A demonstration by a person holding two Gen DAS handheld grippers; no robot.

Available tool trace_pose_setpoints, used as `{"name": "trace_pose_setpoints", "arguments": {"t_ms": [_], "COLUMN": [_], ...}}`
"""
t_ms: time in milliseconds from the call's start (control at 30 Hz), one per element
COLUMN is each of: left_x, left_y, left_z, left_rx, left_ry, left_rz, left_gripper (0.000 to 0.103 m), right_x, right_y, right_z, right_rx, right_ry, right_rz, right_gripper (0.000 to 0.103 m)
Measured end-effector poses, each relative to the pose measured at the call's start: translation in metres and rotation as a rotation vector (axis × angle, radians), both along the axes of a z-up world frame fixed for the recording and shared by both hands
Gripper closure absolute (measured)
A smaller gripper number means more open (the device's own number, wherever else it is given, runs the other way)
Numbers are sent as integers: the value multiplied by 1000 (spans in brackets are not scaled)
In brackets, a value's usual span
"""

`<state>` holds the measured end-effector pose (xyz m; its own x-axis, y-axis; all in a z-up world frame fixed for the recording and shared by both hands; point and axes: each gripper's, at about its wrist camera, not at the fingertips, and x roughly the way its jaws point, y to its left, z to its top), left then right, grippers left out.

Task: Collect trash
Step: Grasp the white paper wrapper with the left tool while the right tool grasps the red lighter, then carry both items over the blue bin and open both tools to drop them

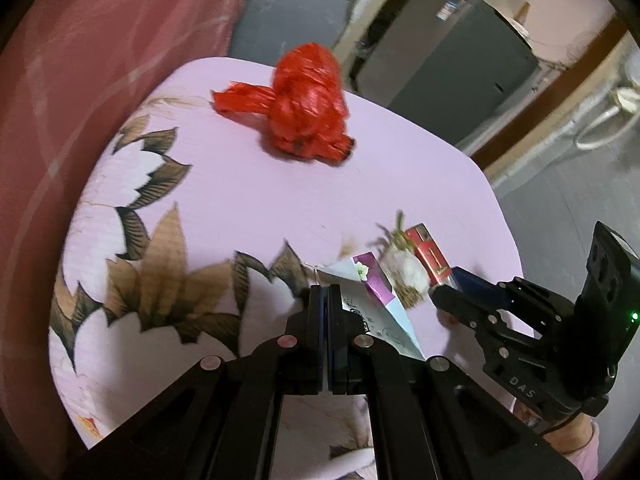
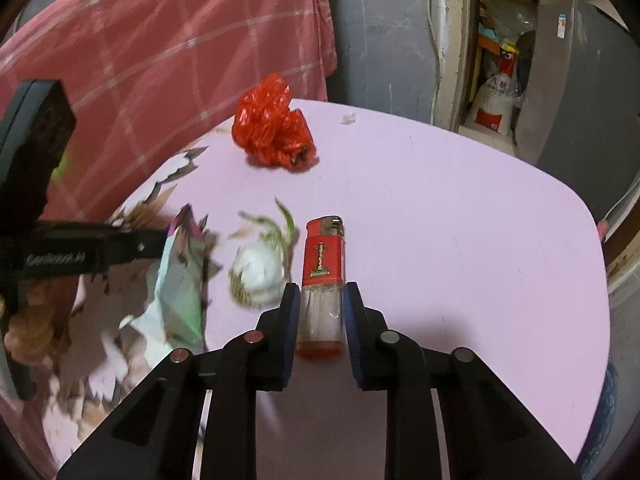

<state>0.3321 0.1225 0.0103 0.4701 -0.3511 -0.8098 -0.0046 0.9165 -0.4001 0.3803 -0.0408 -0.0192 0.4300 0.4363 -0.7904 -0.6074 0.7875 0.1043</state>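
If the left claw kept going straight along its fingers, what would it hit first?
Probably the table: the shut left claw, gripping folded paper, points down at its bare pink top. The red bag lies farther along that line; depth is unclear.

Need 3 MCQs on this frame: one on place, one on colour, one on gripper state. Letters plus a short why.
1. Where does the garlic bulb lie?
A. beside the lighter, on its left in the right wrist view
B. inside the crumpled bag
C. on the floor

2. What colour is the crumpled bag?
A. blue
B. red
C. green

3. How does the right gripper stand?
A. wide open over bare table
B. shut on the garlic bulb
C. closed around the lighter

Key: 1 A, the bulb sits just left of the lighter; 2 B, the bag is bright red; 3 C, both pads flank the lighter's clear lower body.
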Motion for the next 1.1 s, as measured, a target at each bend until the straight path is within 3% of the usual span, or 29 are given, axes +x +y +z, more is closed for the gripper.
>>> {"name": "trace_pose_setpoints", "arguments": {"t_ms": [167, 567, 800, 1100], "left_x": [1, 4, -6, -14], "left_y": [-7, -22, -52, -119], "left_z": [-1, 0, 7, 14], "left_rx": [-9, -22, 39, 98], "left_ry": [-3, -29, -130, -279], "left_rz": [-41, -59, -88, -137], "left_gripper": [103, 103, 103, 103], "right_x": [-18, -19, -39, -64], "right_y": [-16, -5, -22, -85], "right_z": [3, -3, -1, 23], "right_rx": [3, -17, 0, 116], "right_ry": [-7, -95, -165, -291], "right_rz": [-4, -43, -72, -213], "right_gripper": [83, 82, 83, 83]}}
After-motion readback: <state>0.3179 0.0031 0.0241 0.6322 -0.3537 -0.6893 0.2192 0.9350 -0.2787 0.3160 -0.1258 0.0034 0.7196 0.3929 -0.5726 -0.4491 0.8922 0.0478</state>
